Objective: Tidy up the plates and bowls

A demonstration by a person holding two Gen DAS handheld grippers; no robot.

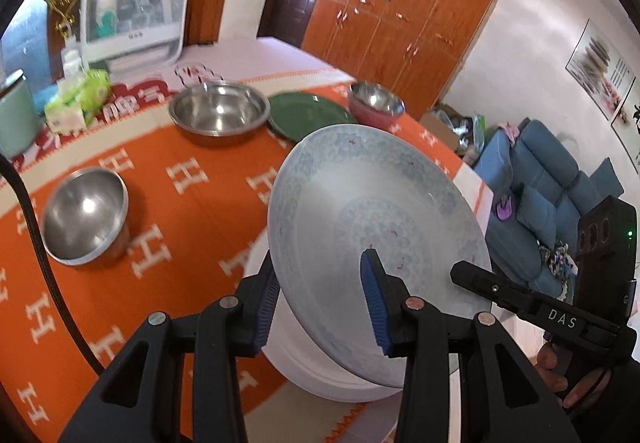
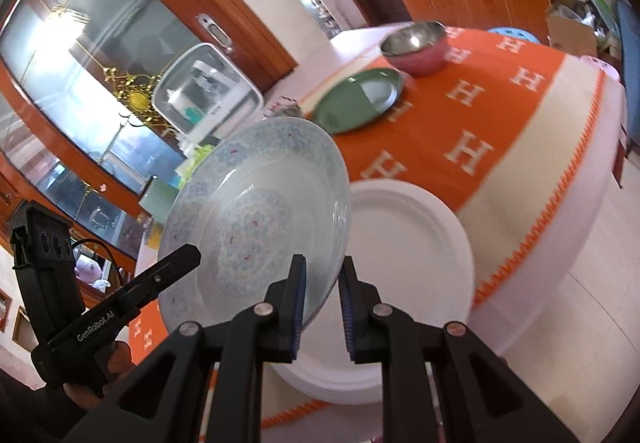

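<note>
A pale blue patterned plate (image 1: 372, 227) is held tilted above a white plate (image 1: 320, 375) near the table's front edge. My left gripper (image 1: 320, 303) straddles its lower rim, one pad behind it and one on its face. My right gripper (image 2: 322, 307) grips the opposite rim of the same plate (image 2: 256, 227), above the white plate (image 2: 404, 263). A green plate (image 1: 308, 115) lies at the back between a wide steel bowl (image 1: 218, 111) and a pink steel-lined bowl (image 1: 374, 103). A smaller steel bowl (image 1: 86, 215) sits at the left.
The table has an orange cloth (image 1: 180, 203) with white H letters. A white dish cabinet (image 1: 136, 11) and a green tissue pack (image 1: 78, 101) stand at the back left. A blue sofa (image 1: 552, 195) is beyond the table's right edge.
</note>
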